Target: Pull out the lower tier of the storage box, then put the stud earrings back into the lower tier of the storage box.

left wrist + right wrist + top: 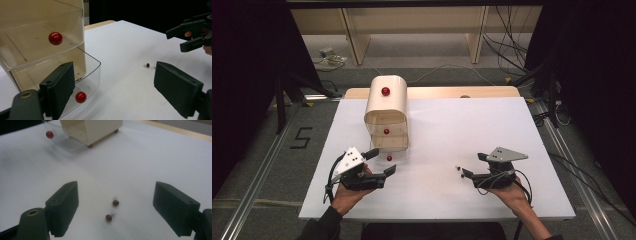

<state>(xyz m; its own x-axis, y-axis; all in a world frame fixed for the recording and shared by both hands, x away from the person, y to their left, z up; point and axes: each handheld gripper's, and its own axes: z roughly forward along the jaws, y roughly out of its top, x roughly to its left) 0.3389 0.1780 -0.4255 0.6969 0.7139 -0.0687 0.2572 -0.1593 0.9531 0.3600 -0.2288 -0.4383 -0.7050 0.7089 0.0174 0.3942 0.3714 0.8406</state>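
While my right gripper (473, 166) hangs low over the near right part of the white table (512, 130), its jaws stand wide apart with nothing between the pads. Looking along them in the right gripper view (113, 210), I see two small dark red pins (112, 210) lying on the bare table just ahead, close together but not touching, right in the open gap between the jaws. From above they show as tiny specks (459, 170) just left of that gripper's tips.

Over on the near left, my left gripper (381, 162) sits beside the cream drawer cabinet (387, 107), jaws wide and gripping nothing. In the left gripper view (113, 87) the one jaw stands just in front of the lower clear drawer (92, 67), which is pulled out; I can't tell whether it touches the plastic. That drawer's red knob (80, 97) shows just beside the jaw. The upper clear drawer (40, 40) is out a little too, its red knob (55, 38) facing me. A third red knob (385, 91) sits on the cabinet's rounded top.

Across the table in the left gripper view, one pin (147, 65) lies well apart from the drawers, with the right gripper (175, 37) hovering beyond it.
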